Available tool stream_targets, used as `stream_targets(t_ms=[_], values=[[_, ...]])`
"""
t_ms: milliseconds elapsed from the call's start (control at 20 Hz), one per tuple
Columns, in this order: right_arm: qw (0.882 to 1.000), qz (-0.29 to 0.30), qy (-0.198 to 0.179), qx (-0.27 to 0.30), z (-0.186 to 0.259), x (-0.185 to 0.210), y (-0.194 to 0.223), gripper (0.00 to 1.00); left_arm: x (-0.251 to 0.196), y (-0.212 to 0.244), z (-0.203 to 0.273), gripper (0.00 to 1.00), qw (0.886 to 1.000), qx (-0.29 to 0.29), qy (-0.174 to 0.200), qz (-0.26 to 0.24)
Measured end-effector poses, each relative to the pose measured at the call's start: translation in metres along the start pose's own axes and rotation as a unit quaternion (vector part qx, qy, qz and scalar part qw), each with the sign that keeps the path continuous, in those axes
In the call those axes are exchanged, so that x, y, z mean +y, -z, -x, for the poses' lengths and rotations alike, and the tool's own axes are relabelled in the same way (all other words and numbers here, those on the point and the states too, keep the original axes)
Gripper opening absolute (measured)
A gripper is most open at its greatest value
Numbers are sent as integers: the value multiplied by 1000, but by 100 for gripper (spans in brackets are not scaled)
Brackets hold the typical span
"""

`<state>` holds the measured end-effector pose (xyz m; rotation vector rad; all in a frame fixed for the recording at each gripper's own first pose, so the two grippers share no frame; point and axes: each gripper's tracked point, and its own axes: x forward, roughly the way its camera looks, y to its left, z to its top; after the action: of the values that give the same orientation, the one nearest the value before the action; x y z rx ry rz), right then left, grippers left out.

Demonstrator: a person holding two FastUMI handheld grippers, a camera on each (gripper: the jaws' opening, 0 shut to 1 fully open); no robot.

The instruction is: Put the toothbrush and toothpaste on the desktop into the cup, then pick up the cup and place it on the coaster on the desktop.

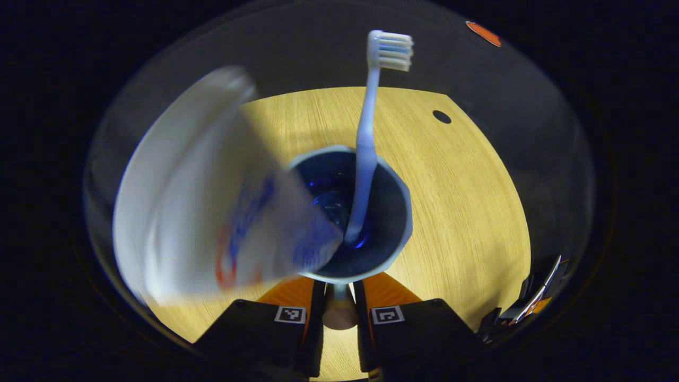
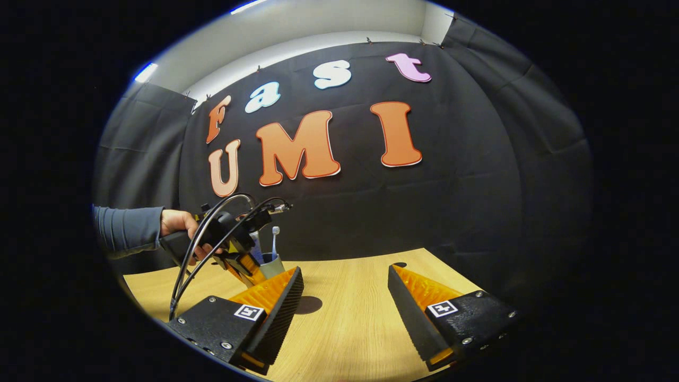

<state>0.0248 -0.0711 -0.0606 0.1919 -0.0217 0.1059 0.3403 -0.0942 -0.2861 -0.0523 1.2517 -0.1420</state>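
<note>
Wooden desktop (image 2: 350, 318) lies bare between right hand-held gripper (image 2: 345, 307) fingers, seemingly.

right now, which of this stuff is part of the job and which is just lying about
Job: cup; toothbrush; toothpaste; dark disc, likely the coaster; left tongs, gripping the cup's rim.

Just there: right tongs, open; table; cables; dark spot at the table's far edge.

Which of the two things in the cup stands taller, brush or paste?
The toothbrush: its bristled head rises well above the cup, past the blurred toothpaste.
</note>
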Motion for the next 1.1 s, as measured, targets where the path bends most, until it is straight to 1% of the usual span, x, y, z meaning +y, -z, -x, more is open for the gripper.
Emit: stream_targets(t_ms=[50, 100, 200, 350, 450, 600, 650, 700, 750, 800, 850, 950, 1000, 1050, 1100], values=[[1000, 1, 0, -2, 3, -3, -2, 96, 18, -14, -50, 31, 1000, 0, 2, -5], [1000, 4, 4, -4, 6, -7, -3, 96, 33, -34, -57, 30, 1000, 1, 4, -8], [1000, 9, 14, -8, 10, -16, -4, 96, 15, -41, -61, 29, 1000, 6, 6, -14], [1000, 14, 23, -8, 18, -26, -4, 96, -18, -40, -101, 29, 1000, 16, 8, -21], [999, 17, 28, -8, 21, -33, -4, 96, -36, -43, -120, 30, 999, 20, 3, -26], [999, 17, 36, -8, 23, -42, -3, 96, -44, -43, -116, 30, 999, 30, -1, -28], [999, 16, 38, -7, 24, -45, -2, 97, -39, -42, -117, 30, 999, 34, 0, -28], [999, 15, 40, -5, 24, -47, -1, 97, -19, -40, -110, 30, 999, 37, -1, -26], [999, 14, 41, -3, 23, -48, 1, 97, -17, -39, -115, 30, 999, 42, -3, -27], [999, 13, 43, 0, 22, -50, 2, 97, -27, -43, -125, 30, 999, 39, -3, -33], [999, 11, 43, 1, 22, -50, 3, 97, -27, -43, -124, 30, 999, 42, -2, -34], [999, 9, 43, 5, 21, -49, 6, 97, -42, -44, -128, 30, 998, 46, 0, -38], [999, 8, 42, 7, 20, -47, 7, 97, -45, -41, -130, 33, 998, 45, 3, -39], [999, 9, 41, 10, 19, -45, 9, 97, -48, -39, -130, 33, 998, 46, 11, -40], [999, 9, 41, 13, 18, -43, 10, 97, -39, -35, -120, 46, 998, 47, 13, -45]])
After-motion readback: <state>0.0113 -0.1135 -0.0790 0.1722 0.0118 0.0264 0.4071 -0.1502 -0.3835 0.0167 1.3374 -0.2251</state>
